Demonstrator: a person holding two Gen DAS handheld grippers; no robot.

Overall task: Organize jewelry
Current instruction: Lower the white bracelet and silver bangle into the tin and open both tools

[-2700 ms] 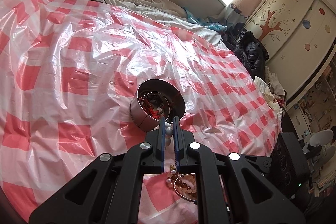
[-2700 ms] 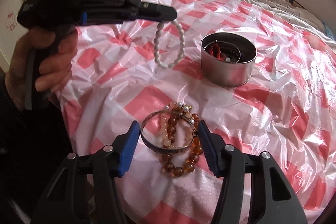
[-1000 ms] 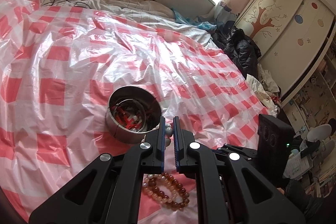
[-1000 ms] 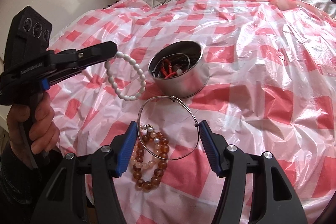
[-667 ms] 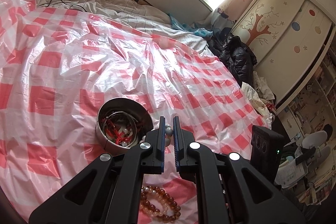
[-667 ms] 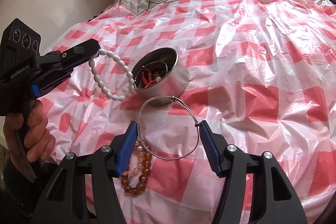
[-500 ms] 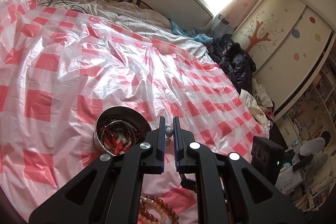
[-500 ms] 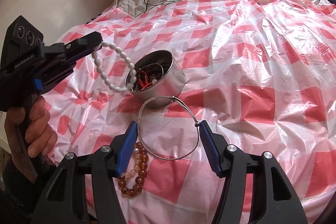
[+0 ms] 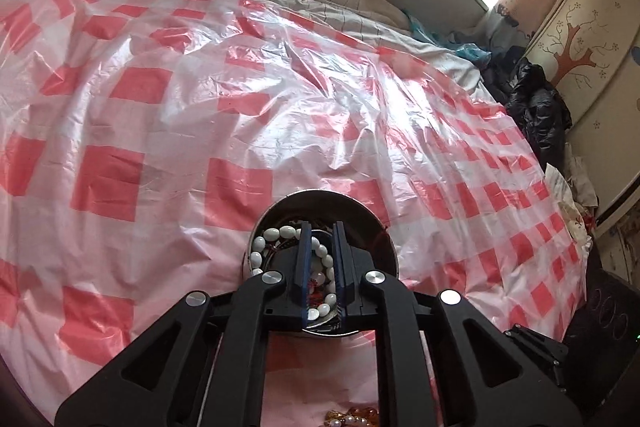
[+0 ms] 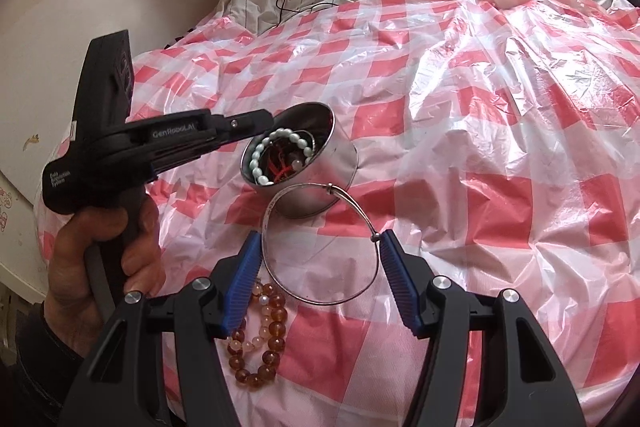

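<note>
Right wrist view shows white bracelet (image 10: 280, 151) already in tin (image 10: 304, 171); left tongs (image 9: 320, 267) narrow, empty; right tongs (image 10: 320, 267) holding bangle (image 10: 320, 243); amber beads (image 10: 256, 339) left on bed.

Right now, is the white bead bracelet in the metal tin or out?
In. The white bead bracelet lies curled inside the metal tin, below its rim; the left hand-held gripper has let go.

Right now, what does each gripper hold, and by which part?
The right gripper holds the thin silver wire bangle across its opposite sides. The left gripper holds nothing; the white bead bracelet lies in the round metal tin.
</note>
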